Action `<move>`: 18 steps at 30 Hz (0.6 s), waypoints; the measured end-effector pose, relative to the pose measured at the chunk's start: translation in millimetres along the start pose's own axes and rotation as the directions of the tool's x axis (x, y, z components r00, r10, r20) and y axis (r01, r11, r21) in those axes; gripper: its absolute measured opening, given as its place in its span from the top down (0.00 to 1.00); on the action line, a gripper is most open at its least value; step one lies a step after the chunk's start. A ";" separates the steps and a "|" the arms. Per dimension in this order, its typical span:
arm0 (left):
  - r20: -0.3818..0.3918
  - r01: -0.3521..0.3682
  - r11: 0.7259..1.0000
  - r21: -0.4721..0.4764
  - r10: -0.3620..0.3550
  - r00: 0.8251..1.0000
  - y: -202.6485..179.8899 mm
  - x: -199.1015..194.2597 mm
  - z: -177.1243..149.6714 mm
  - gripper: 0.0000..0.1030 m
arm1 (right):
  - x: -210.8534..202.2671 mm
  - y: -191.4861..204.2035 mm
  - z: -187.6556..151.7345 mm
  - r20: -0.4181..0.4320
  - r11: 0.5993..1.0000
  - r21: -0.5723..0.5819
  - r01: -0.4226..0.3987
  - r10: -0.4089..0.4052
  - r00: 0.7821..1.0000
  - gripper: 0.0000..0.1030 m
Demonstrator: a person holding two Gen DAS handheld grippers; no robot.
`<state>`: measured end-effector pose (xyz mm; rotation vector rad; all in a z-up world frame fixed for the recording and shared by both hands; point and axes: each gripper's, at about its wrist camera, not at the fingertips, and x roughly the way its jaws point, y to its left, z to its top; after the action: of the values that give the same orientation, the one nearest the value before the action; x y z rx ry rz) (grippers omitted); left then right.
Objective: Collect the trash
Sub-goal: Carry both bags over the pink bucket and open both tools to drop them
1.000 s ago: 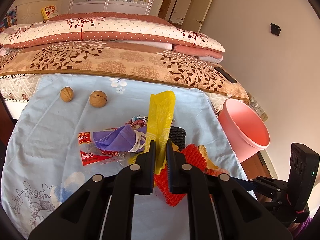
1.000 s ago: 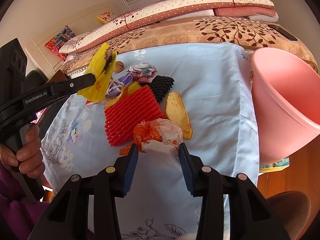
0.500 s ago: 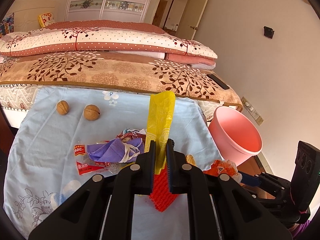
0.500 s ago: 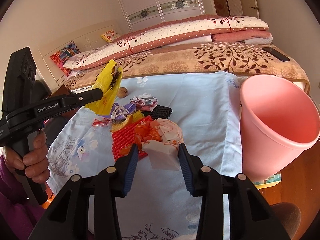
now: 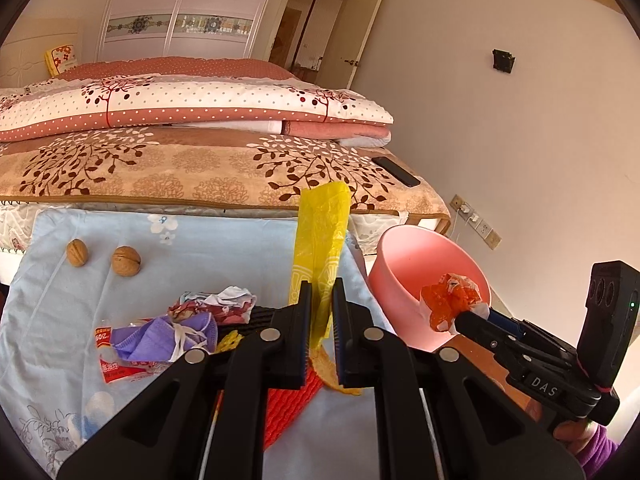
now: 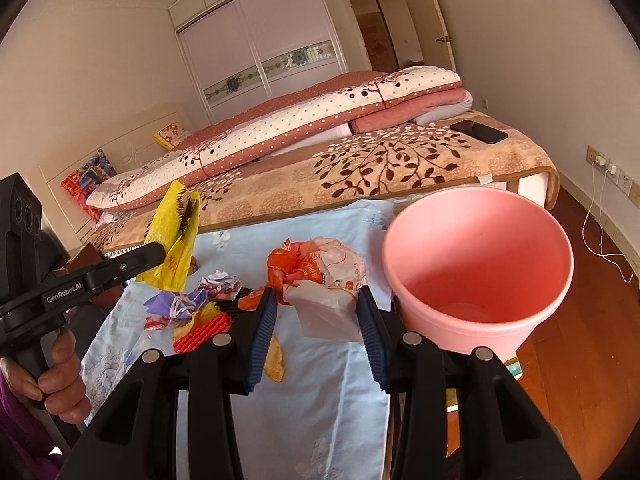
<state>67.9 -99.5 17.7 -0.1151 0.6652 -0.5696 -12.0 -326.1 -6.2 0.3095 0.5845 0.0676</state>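
Right tongs clamped on crumpled orange-white wrapper beside pink bin rim, left tongs pinching yellow plastic bag above table; early release risks wrapper missing bin.

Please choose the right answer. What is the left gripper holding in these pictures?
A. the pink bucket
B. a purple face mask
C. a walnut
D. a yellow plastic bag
D: the left gripper is shut on the yellow plastic bag, which stands up between its fingers, while the two walnuts and the purple face mask lie on the blue cloth, and the pink bucket stands beside it.
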 end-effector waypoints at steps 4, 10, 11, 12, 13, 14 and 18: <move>0.010 0.031 0.999 0.026 -0.031 0.999 -18.9 7.0 6.9 0.91 | -7.4 -19.8 10.8 0.043 0.998 0.035 0.046 -0.048 0.998 0.60; 0.009 0.068 0.996 0.054 -0.069 0.998 -46.8 23.5 13.6 0.91 | -16.1 -47.7 22.1 0.088 0.991 0.083 0.105 -0.112 0.990 0.60; 0.009 0.073 0.995 0.063 -0.074 0.997 -51.8 26.5 14.2 0.91 | -17.4 -51.8 23.0 0.095 0.989 0.090 0.115 -0.123 0.988 0.60; 0.009 0.077 0.995 0.070 -0.078 0.997 -56.3 29.1 14.7 0.91 | -18.4 -55.2 23.6 0.101 0.987 0.096 0.126 -0.135 0.986 0.60; 0.007 0.084 0.994 0.075 -0.085 0.996 -60.9 32.5 15.4 0.91 | -19.4 -59.2 24.6 0.106 0.985 0.101 0.137 -0.147 0.983 0.60; 0.005 0.092 0.993 0.079 -0.092 0.996 -65.5 36.0 16.1 0.91 | -19.8 -62.7 25.5 0.112 0.983 0.105 0.149 -0.160 0.981 0.60; -0.004 0.123 0.988 0.090 -0.123 0.992 -82.8 49.4 18.3 0.91 | -21.6 -76.4 28.9 0.128 0.976 0.123 0.181 -0.197 0.972 0.60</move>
<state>72.5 -197.0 27.9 -0.0723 0.6323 -0.7177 -15.9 -409.9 4.7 0.3610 0.4772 -0.1700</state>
